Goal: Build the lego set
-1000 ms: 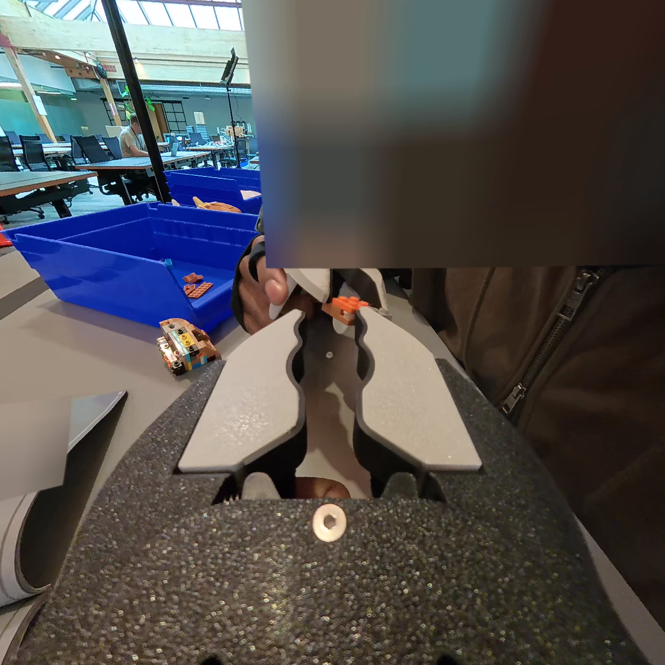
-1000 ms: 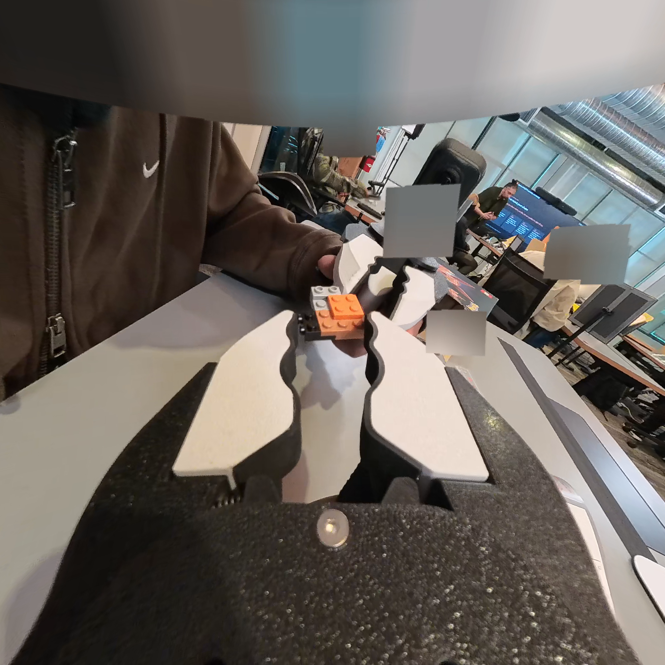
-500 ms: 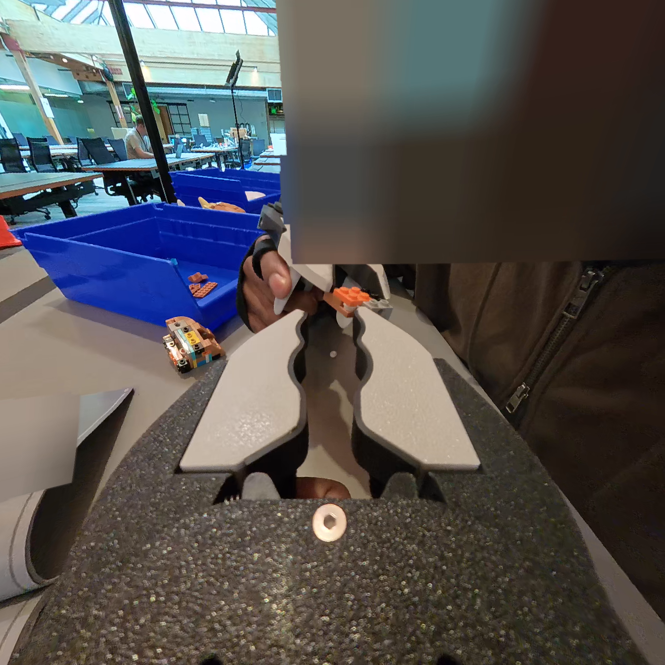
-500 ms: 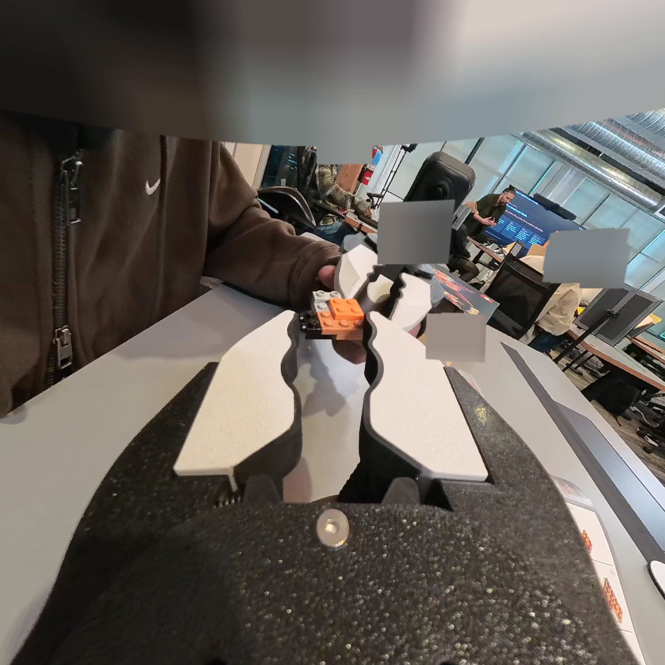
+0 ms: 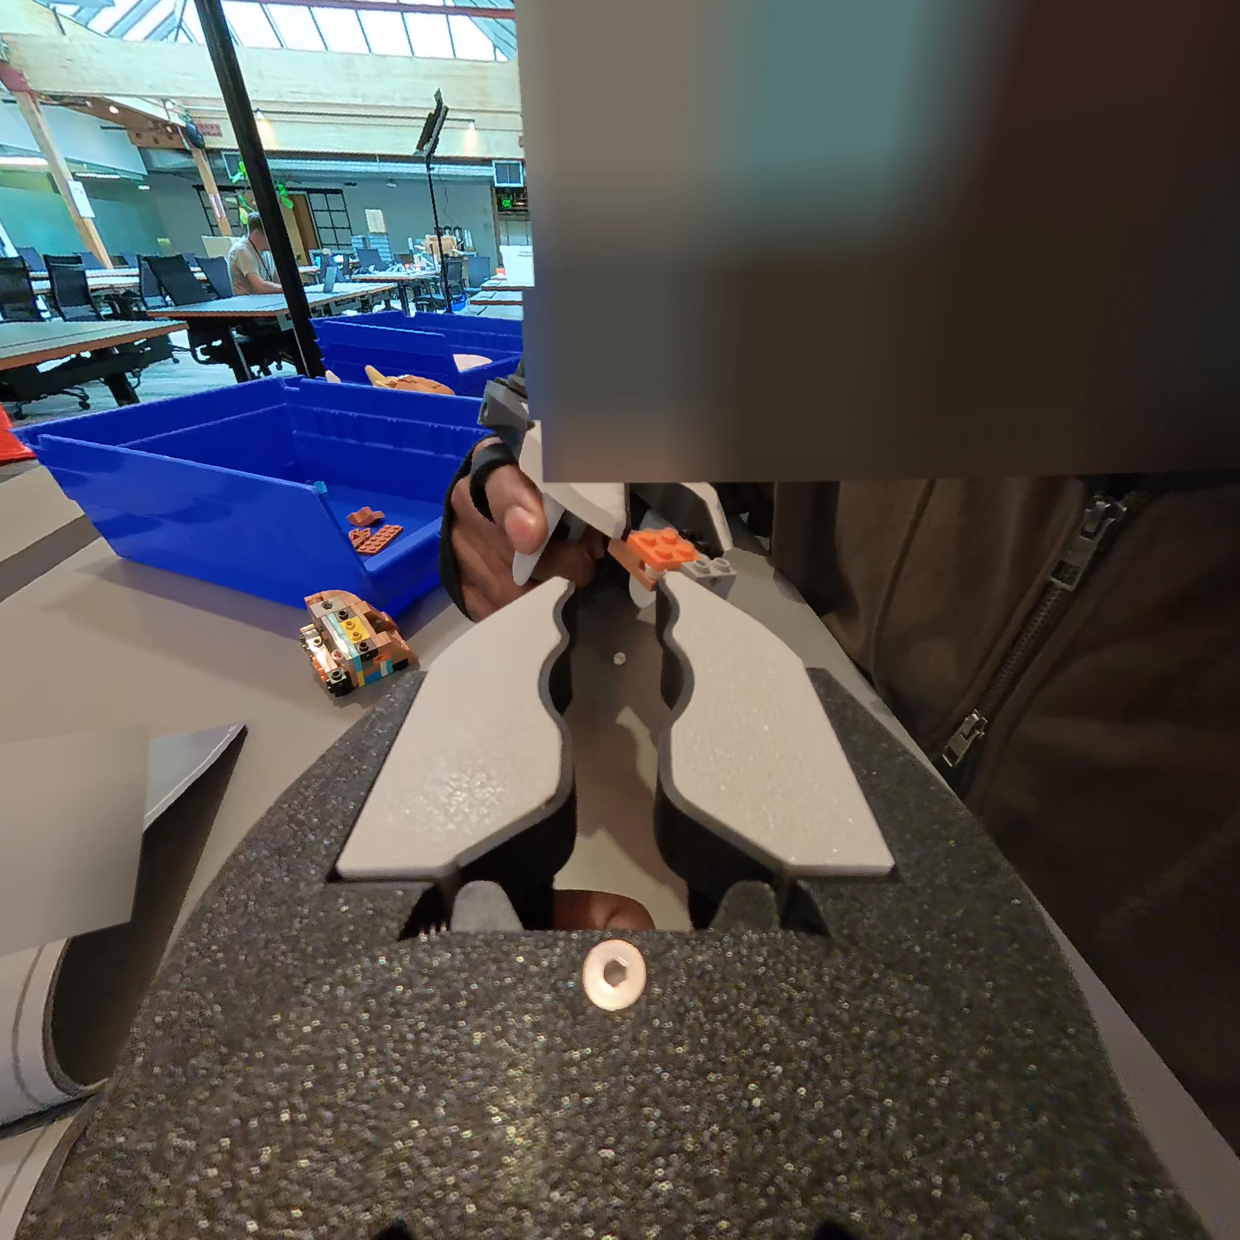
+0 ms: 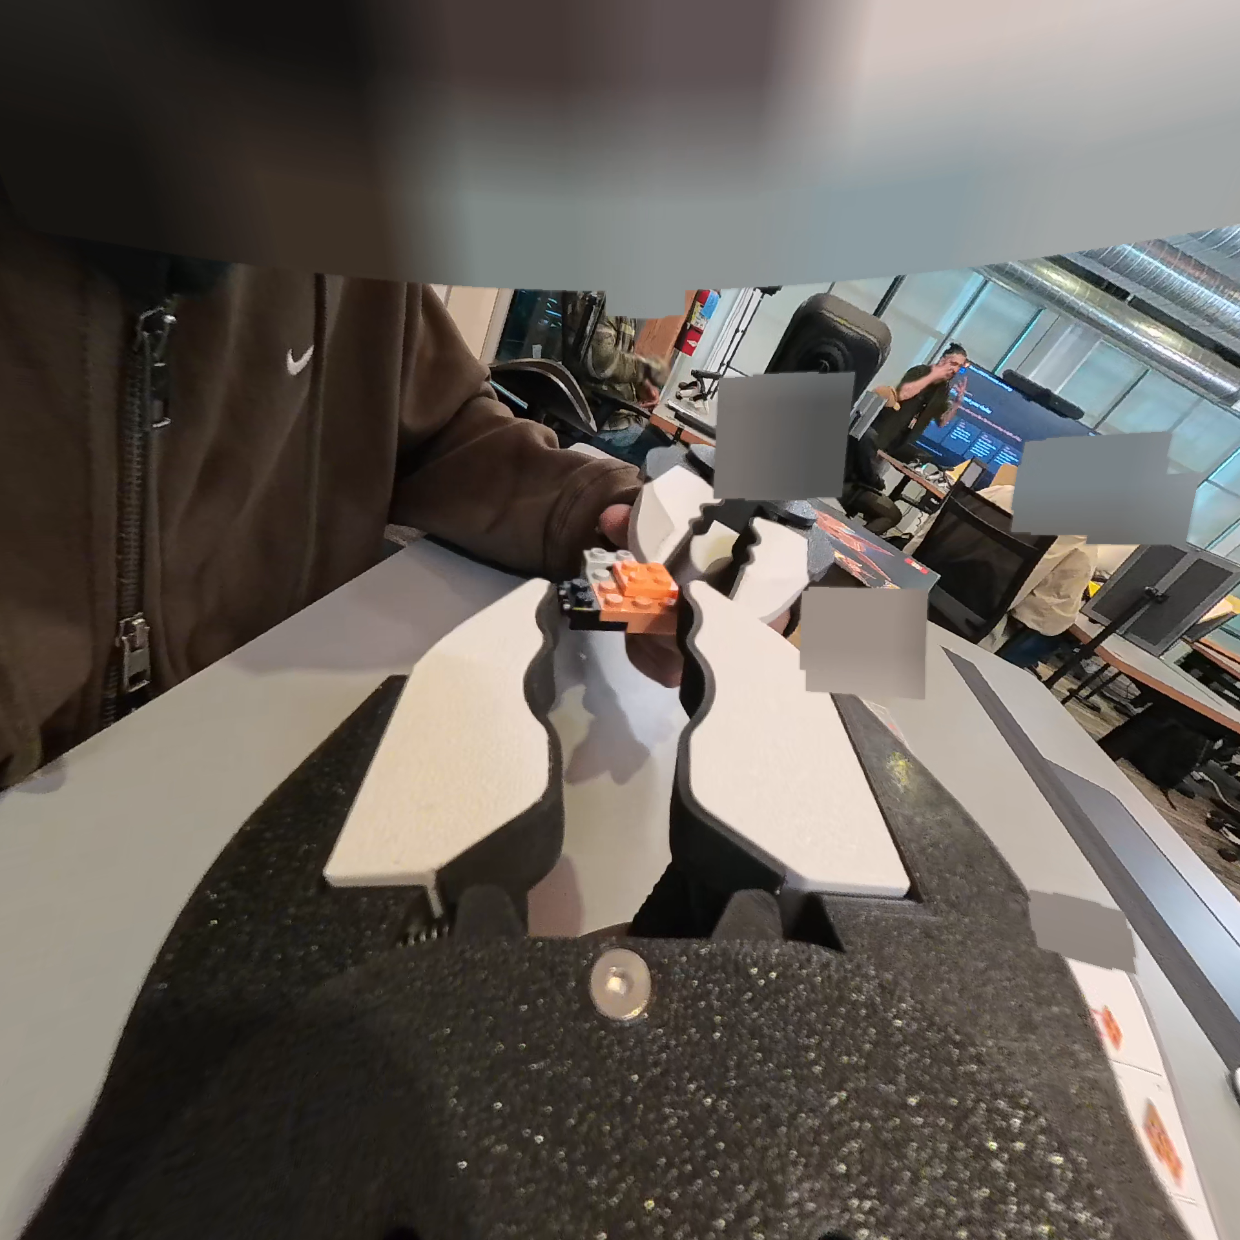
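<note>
The right claw [image 6: 614, 594] is clenched on a small lego assembly [image 6: 621, 594]: orange plates stacked on top, a light grey studded piece at the far left corner and a black piece along the left edge. The piece sits between the two fingertips, lifted above the grey worktop [image 6: 201, 738], in front of the person's brown zip jacket [image 6: 201, 470].

The left claw [image 5: 614, 590] faces the right one, the two meeting tip to tip. Its jaws stand a little apart with bare worktop showing in the gap. The same lego assembly [image 5: 664, 551] lies just past its right fingertip, and from this view I cannot tell whether that fingertip touches it; nothing is held between the jaws, so the left claw is released. A hand [image 5: 496, 530] grips the other tool behind the piece.

On the worktop to the left stands a blue bin [image 5: 201, 510] with a few reddish-brown lego plates [image 5: 372, 533] on its floor. Just in front of the bin's near corner rests a partly built brown lego model [image 5: 352, 641] with yellow and pale blue bricks. An open instruction booklet [image 5: 134, 872] lies at the left edge, partly blurred
</note>
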A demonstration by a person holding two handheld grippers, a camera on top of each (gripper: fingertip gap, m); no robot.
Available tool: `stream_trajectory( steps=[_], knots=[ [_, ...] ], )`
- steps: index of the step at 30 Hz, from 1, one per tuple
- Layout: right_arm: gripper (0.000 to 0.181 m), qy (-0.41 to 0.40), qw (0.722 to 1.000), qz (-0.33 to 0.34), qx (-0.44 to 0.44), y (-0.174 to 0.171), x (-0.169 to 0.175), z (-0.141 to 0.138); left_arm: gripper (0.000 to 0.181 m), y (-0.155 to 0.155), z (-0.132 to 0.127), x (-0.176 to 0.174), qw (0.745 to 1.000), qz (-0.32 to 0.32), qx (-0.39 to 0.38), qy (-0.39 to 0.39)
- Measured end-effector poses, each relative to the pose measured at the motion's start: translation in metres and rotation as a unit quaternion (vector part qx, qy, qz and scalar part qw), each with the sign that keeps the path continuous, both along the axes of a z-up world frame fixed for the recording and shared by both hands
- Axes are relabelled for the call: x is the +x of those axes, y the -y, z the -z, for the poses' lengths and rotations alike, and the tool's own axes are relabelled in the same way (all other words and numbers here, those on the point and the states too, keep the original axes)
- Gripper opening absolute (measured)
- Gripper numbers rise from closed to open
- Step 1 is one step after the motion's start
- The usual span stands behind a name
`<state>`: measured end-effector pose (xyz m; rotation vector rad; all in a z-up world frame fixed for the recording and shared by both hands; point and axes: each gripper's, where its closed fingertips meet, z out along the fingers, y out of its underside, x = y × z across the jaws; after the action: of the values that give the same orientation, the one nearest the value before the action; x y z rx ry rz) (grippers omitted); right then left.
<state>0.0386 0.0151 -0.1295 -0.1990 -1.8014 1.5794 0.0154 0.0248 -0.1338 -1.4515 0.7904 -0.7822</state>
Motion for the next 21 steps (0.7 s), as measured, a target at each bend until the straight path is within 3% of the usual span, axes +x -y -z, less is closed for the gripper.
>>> stream_trajectory(
  steps=[8,21],
  knots=[
    [0.034,0.016,0.999,-0.041,-0.025,0.007,0.006,-0.002,0.023,0.014,0.001,0.011,0.998,0.059,0.000,0.008],
    [0.034,0.020,0.997,-0.064,-0.022,0.016,0.010,-0.001,0.023,0.020,0.002,0.016,0.996,0.089,-0.016,0.027]
  ],
)
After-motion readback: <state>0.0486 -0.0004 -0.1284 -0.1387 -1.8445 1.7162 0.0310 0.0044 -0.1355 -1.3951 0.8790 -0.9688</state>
